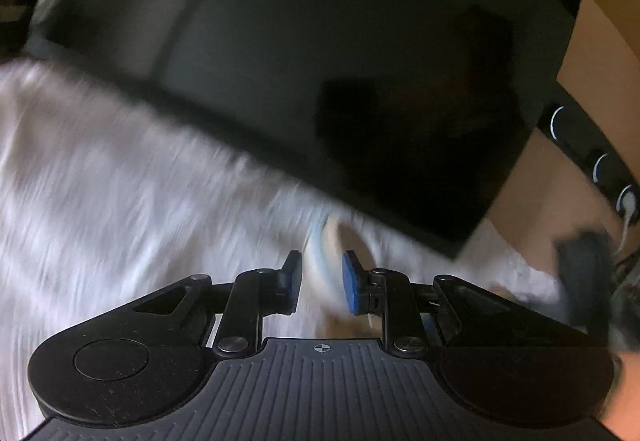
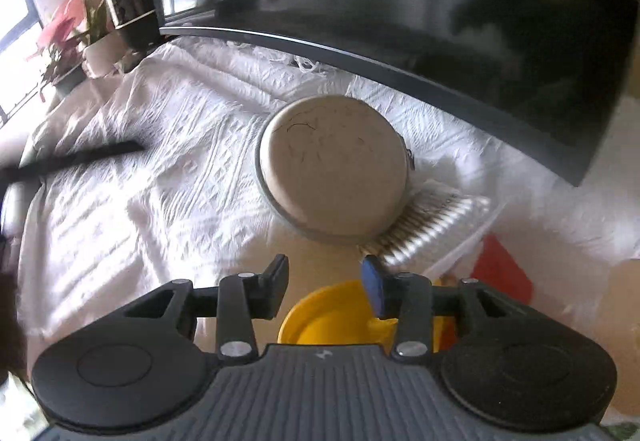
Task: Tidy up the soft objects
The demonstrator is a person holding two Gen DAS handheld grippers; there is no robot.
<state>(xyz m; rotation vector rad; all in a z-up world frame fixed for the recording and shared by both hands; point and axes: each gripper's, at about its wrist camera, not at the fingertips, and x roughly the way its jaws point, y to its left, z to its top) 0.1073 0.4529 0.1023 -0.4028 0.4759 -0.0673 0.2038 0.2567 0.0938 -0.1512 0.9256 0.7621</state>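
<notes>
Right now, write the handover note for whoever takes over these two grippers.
Left gripper: jaws narrowly apart over the white cloth. The view is blurred, so I cannot tell if anything is held.
Right gripper: open, empty, above a yellow round thing.
Things: the beige round case lies on the cloth in front of the black screen, against a ribbed piece. A red item sits to the right.
Done: nothing visibly sorted.
Left: probably the case first, then the rest.
</notes>
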